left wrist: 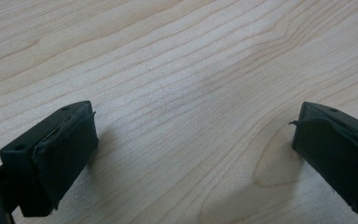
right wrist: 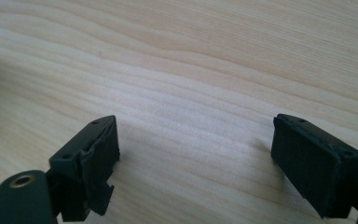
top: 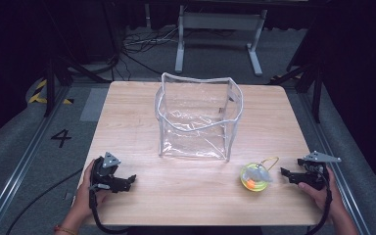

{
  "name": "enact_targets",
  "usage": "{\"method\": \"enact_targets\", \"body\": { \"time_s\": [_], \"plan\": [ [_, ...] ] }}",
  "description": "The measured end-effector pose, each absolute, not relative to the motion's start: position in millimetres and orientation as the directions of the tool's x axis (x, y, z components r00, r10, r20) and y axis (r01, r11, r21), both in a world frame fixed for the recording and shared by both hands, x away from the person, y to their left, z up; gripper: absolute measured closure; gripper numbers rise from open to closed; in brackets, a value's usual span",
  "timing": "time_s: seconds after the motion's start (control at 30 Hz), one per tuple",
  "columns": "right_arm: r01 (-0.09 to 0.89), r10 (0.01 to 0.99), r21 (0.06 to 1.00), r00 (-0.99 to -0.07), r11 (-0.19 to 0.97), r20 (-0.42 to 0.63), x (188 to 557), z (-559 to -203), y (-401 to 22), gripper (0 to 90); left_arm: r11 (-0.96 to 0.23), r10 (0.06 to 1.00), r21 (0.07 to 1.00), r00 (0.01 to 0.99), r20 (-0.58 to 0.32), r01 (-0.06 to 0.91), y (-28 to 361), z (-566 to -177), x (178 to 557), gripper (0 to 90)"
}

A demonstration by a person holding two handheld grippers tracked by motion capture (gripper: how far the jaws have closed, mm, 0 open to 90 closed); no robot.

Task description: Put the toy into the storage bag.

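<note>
— So, from the high view, what lies on the bench [top: 142, 127]?

— Well, a clear plastic bag [top: 198, 117] with a white-trimmed rim stands upright near the middle, toward the far side, mouth open upward. Nearer the person, to the right, a small round see-through pouch [top: 255, 177] holding something yellow and orange rests on the wood, with a thin yellow loop [top: 270, 162] arching off its far side.

— And the two tools?

— The right hand-held gripper [top: 288, 175] sits at the near right edge in the person's right hand [top: 323, 192], jaws pointing left at the pouch, close to it but not touching. The left hand-held gripper [top: 129, 180] rests at the near left in the left hand [top: 84, 193], jaws pointing right, well apart from both pouch and bag.

— What does the left gripper view give?

— Its left hand-held gripper [left wrist: 193, 140] has jaws spread wide, low over bare wood grain, nothing between them.

— The right gripper view?

— Much the same: the right hand-held gripper [right wrist: 196, 144] has its jaws standing far apart over pale wood, with nothing between the pads.

— Beyond the bench?

— Grey floor with a painted number four [top: 61, 137] at left, and a white metal stand [top: 220, 36] with cables behind.
</note>
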State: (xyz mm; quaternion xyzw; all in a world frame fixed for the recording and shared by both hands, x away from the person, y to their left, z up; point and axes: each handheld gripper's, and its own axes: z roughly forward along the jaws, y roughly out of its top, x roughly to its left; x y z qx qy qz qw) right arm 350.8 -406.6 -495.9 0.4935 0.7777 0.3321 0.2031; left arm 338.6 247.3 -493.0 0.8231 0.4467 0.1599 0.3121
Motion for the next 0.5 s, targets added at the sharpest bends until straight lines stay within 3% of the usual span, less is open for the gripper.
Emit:
{"method": "enact_targets", "body": {
  "time_s": [0.5],
  "plan": [
    [0.643, 0.865, 0.674, -0.501, 0.365, 0.010, 350.5, -490.5, -411.7, 16.3, -0.444, 0.801, 0.657, 0.598, -0.013, 0.609, 254.0, -492.8, 339.3, 0.6]
  ]
}}
